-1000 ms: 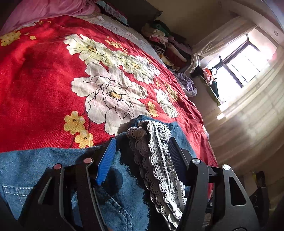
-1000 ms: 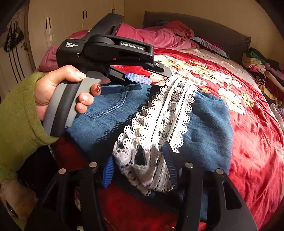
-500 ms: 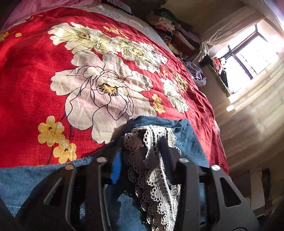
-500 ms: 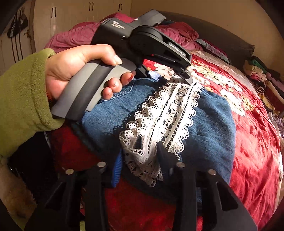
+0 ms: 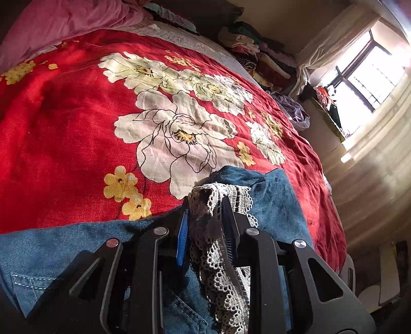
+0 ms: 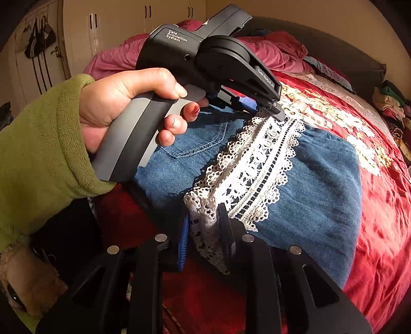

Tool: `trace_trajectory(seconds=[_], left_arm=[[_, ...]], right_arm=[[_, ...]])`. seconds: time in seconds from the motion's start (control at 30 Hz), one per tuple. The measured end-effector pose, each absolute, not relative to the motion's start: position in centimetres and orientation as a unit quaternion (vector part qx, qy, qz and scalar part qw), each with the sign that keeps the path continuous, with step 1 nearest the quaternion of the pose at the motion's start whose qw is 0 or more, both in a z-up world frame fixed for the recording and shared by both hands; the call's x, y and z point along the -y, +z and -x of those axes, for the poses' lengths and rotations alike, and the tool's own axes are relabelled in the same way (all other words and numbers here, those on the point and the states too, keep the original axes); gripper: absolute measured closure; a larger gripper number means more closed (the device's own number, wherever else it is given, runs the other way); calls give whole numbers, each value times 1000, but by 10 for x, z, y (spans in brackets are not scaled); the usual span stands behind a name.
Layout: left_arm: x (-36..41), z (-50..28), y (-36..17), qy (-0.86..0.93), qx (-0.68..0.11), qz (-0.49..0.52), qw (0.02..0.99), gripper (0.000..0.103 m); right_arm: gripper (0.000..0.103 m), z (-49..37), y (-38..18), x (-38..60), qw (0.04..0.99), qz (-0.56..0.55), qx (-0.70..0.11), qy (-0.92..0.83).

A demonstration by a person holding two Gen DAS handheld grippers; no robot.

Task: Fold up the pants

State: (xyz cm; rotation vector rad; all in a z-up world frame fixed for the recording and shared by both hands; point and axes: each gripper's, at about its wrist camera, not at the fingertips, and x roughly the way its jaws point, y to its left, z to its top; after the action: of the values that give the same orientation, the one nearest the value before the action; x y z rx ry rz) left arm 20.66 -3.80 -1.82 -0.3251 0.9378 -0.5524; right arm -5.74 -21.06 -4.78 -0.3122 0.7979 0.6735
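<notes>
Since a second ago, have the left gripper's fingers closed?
Yes. The left gripper has pinched shut on the lace hem, against the bedspread's big flower.

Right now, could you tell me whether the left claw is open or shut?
Shut on the lace trim: the left claw has both fingers pressed against the bunched lace.

The denim pants (image 6: 321, 185) were mid-blue with pale contrast stitching on the pocket, trimmed with a cream-white openwork lace band (image 6: 257, 169). The bedspread (image 5: 64, 144) was bright red, printed with large off-white, black-outlined flowers and small yellow blossoms. The duvet (image 5: 64, 23) was pink. The sleeve (image 6: 41, 159) was olive green; both grippers were black with blue pads.
</notes>
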Motion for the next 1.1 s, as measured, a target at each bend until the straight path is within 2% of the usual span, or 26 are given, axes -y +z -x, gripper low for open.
trace_trajectory(seconds=[0.27,0.37,0.43,0.5,0.8,0.87,1.1], left_arm=[[40,-203,-17,-251,-438,128,853,81],[39,-202,-17,-245,-438,121,857,75],[38,-199,-16,-236,-436,112,861,68],[35,-198,-15,-236,-435,115,861,67],[19,-181,-1,-224,-415,117,874,62],[13,-174,5,-222,-408,117,878,59],[-2,-148,21,-214,-388,116,889,51]], right_arm=[[71,53,-49,210,851,125,-391,328],[69,48,-47,213,849,122,-392,333],[65,48,-46,214,847,113,-393,339],[62,47,-44,216,846,108,-393,343],[59,56,-29,231,851,86,-380,352],[54,58,-24,240,857,80,-372,348],[53,57,-11,274,884,76,-354,297]])
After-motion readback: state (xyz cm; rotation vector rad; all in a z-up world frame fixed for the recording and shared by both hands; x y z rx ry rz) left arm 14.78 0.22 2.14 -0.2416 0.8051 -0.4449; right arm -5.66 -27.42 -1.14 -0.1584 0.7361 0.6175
